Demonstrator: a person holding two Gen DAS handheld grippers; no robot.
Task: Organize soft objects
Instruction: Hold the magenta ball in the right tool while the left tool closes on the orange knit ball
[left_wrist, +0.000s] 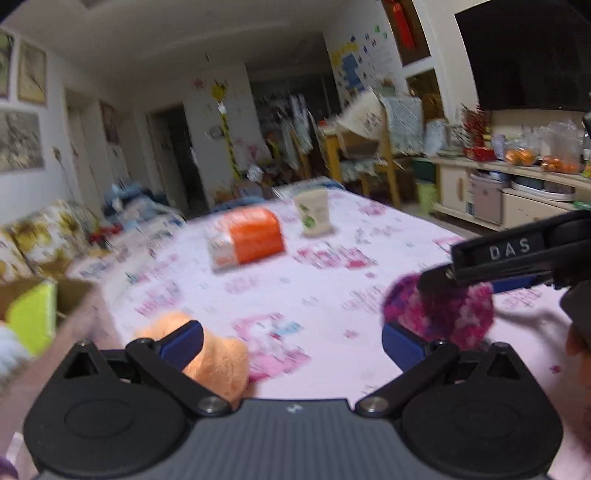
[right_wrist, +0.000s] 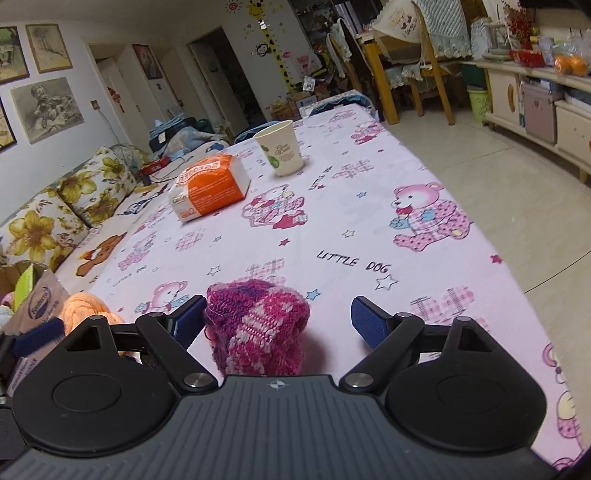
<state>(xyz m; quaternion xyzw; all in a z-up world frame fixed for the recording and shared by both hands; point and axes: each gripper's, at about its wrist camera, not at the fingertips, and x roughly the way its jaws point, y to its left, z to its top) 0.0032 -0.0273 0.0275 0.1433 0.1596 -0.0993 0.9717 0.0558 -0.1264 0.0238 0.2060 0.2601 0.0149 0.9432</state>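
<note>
Covering table: pink bear-print cloth (right_wrist: 369, 229)

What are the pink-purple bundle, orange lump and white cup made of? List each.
Pink-purple knitted bundle: yarn, probably wool or acrylic; stitch rows show.
Orange fuzzy lump: plush or fleece, seemingly; nap looks soft.
White printed cup: likely paper; matte, thin rim.

Floral sofa (right_wrist: 55, 206) at 9 o'clock; framed pictures (right_wrist: 46, 103) on white wall; cream cabinet (right_wrist: 535, 107) at 2; pale tiled floor (right_wrist: 498, 192).
</note>
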